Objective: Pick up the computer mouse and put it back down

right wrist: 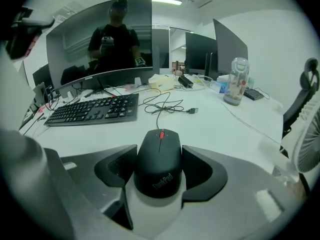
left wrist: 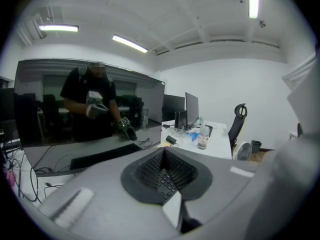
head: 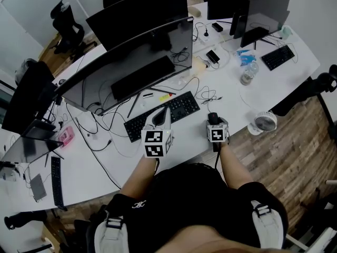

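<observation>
Right gripper point(right wrist: 159, 153) is pinching the black mouse point(right wrist: 160, 171) from both sides, low over the white surface point(right wrist: 225, 129), right of the keyboard point(right wrist: 90, 109). Left gripper point(left wrist: 165, 173) is pressed together, nothing in it.

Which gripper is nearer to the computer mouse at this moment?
Right. The right gripper has its fingers on both sides of the computer mouse; the left gripper is apart from it, over the keyboard.
</observation>
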A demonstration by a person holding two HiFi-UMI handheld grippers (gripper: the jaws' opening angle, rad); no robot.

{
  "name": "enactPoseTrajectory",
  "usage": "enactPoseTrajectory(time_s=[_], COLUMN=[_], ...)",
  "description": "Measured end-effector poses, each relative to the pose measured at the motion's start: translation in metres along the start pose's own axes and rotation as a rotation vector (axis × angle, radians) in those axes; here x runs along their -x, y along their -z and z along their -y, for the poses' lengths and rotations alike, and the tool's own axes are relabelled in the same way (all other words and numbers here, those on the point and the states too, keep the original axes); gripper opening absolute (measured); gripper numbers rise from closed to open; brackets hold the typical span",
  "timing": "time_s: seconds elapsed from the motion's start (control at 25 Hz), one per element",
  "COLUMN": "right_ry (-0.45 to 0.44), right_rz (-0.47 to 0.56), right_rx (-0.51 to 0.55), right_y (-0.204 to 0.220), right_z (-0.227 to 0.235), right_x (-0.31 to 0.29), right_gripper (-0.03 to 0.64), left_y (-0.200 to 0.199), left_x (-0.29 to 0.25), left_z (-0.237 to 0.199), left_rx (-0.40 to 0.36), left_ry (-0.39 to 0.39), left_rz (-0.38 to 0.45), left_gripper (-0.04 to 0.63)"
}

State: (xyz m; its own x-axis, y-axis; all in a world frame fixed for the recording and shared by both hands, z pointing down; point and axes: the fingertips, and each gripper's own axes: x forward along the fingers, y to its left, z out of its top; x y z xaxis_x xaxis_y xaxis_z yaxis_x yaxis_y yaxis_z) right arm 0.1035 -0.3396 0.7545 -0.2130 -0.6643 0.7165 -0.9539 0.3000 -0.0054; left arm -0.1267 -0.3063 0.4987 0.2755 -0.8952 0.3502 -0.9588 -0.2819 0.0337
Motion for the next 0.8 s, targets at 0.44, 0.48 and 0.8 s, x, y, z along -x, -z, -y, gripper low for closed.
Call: enactPoseTrajectory(time_s=[0.44,0.48,0.8], right_ry=[-0.092,-0.096,-0.153], right_rz=[0.183,0.236,0.786], right_rx=[0.090,0.086,0.131], right_y=[-0.047,-0.062,-0.225], right_z=[0.004,0.004,-0.014], right_x=[0.033,0.043,0.201], right_gripper=[0.291,0.291,0.067], left_y=[-0.001,0.000,-0.005], left_x=[-0.001,-0.002,0.003], left_z=[0.010,0.012,0.019], left_rx=[0.018,0.019,0.037], left_ry=[0.015,0.019,0.028], left_rz=[0.020,0.021,0.066], left_gripper=[0.054,0.054,0.054])
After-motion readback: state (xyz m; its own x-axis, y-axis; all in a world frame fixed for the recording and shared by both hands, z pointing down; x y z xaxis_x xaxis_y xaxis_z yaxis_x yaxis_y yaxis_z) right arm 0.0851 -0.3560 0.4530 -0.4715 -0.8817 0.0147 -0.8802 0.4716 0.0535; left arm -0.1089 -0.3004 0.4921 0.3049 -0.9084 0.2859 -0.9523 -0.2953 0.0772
